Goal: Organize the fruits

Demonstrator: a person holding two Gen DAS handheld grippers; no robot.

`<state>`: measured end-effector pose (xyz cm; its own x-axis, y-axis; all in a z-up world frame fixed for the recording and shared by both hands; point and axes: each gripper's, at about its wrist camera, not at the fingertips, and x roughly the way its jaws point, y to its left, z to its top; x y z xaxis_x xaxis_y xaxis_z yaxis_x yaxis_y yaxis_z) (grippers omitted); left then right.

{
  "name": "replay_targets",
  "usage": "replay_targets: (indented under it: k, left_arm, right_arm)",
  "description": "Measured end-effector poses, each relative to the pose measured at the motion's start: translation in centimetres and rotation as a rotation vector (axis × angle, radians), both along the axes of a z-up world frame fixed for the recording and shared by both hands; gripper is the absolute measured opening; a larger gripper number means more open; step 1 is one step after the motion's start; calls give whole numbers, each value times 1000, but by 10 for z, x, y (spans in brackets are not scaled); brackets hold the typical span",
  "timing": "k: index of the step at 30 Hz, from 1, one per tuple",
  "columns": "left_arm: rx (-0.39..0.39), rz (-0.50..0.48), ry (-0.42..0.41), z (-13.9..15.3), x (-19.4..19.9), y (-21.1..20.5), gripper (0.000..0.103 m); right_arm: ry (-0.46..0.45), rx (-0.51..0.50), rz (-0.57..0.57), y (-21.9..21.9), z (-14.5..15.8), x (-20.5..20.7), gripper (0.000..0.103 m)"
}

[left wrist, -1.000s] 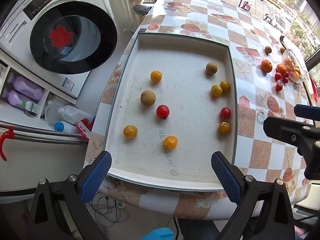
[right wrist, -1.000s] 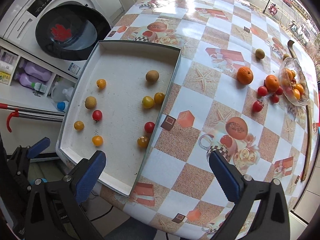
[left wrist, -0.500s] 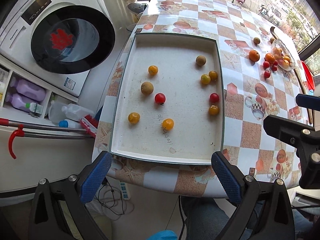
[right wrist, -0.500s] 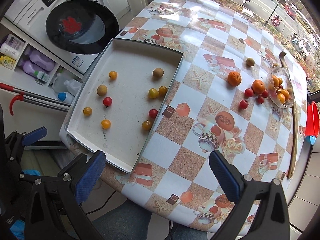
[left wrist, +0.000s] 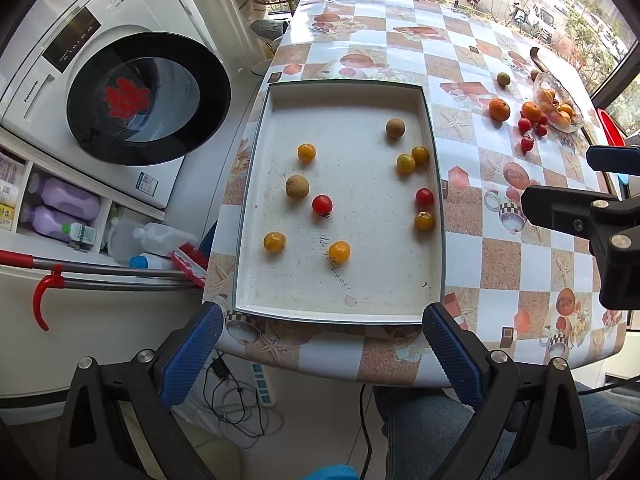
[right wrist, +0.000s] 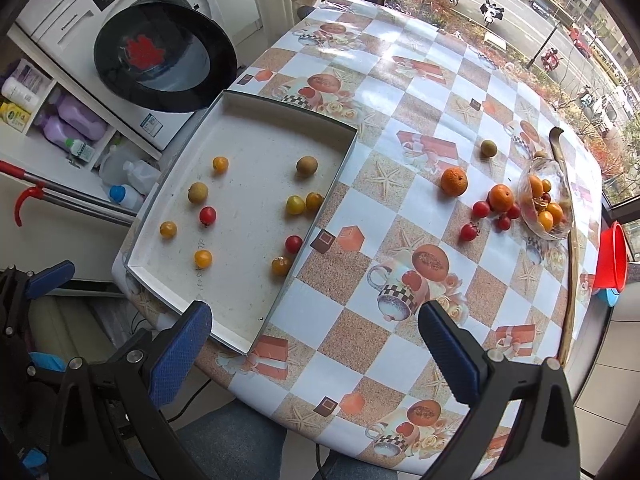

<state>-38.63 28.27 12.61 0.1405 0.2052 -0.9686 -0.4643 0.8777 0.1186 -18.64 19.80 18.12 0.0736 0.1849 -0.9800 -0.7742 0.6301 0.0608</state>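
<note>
A shallow white tray [left wrist: 344,92] [right wrist: 240,132] lies on the table's left half and holds several small fruits: yellow-orange tomatoes [left wrist: 339,251], red tomatoes [left wrist: 322,204] [right wrist: 207,215] and brown longans [left wrist: 297,186]. More fruit lies loose at the far right: two oranges [right wrist: 454,181], red tomatoes [right wrist: 469,231] and a glass bowl [right wrist: 560,236] of fruit. My left gripper [left wrist: 320,354] is open and empty, held off the table's near edge before the tray. My right gripper [right wrist: 316,354] is open and empty over the near edge.
The table has a checkered patterned cloth [right wrist: 404,264]. A washing machine [left wrist: 120,92] stands to the left, with bottles and a mop handle [left wrist: 100,276] below. A long wooden spoon [right wrist: 570,256] and a red cup [right wrist: 612,256] sit at the table's right side.
Both grippers have pulled back and up from the table, so the tray and fruit look smaller and farther. No fruit has moved. Both stay open.
</note>
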Motion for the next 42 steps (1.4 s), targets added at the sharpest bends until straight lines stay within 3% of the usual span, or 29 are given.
replay_targets:
  k: [37, 42]
  left_arm:
    - [9, 7, 5, 3, 12, -3, 100]
    - [26, 7, -25, 7, 12, -2, 100]
  right_arm:
    - [12, -4, 46, 5, -2, 6, 103]
    - [25, -4, 44, 4, -4, 6, 103]
